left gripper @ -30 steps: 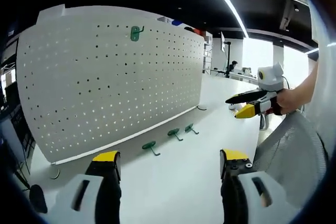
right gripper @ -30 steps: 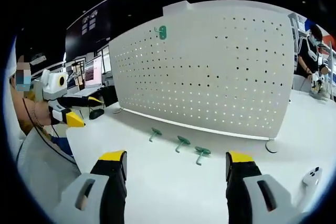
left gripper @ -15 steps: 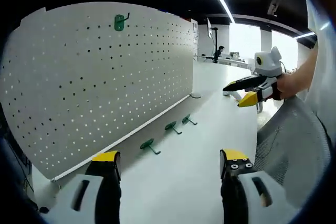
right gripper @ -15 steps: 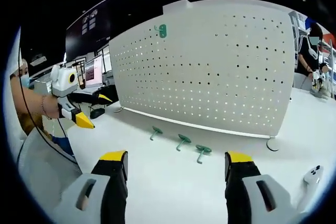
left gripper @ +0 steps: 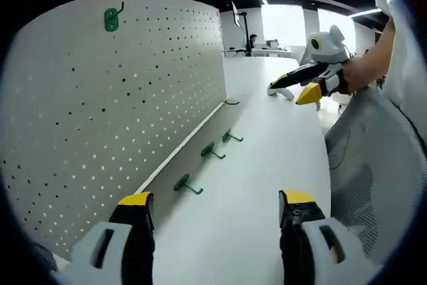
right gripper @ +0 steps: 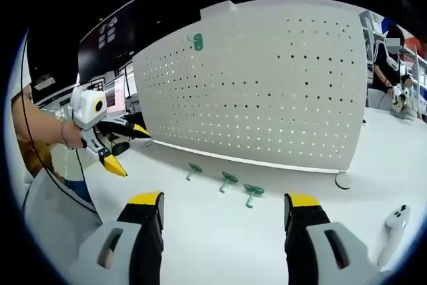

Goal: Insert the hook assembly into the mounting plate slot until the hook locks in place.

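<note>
While both pairs of jaws rise from the bottom of their views with yellow tips and grey plastic bodies, the left gripper (left gripper: 212, 208) and the right gripper (right gripper: 223, 210) each stand wide apart with nothing between them, hovering over a smooth white tabletop (left gripper: 267, 165). Beyond the jaws, three small green hooks lie loose on that surface in a row just in front of the board's foot: in the left gripper view the nearest hook (left gripper: 185, 183), the middle hook (left gripper: 211, 150) and the far hook (left gripper: 230, 137), each a flat rounded plate with a thin bent stem; their fine shape is too small to make out. Behind them stands the mounting plate (right gripper: 267, 85), a white upright pegboard dotted with regular round holes, its lower edge set in a pale rail. A fourth green hook (right gripper: 197, 41) sits high on the board near its upper corner. In the right gripper view a white round foot (right gripper: 343, 180) rests at the board's end, and a white handheld controller (right gripper: 393, 221) lies at the right, partly cut off. At the far left a person's hand holds the other gripper, its jaws parted. Dark monitors (right gripper: 110, 91) show behind, blurred.
</note>
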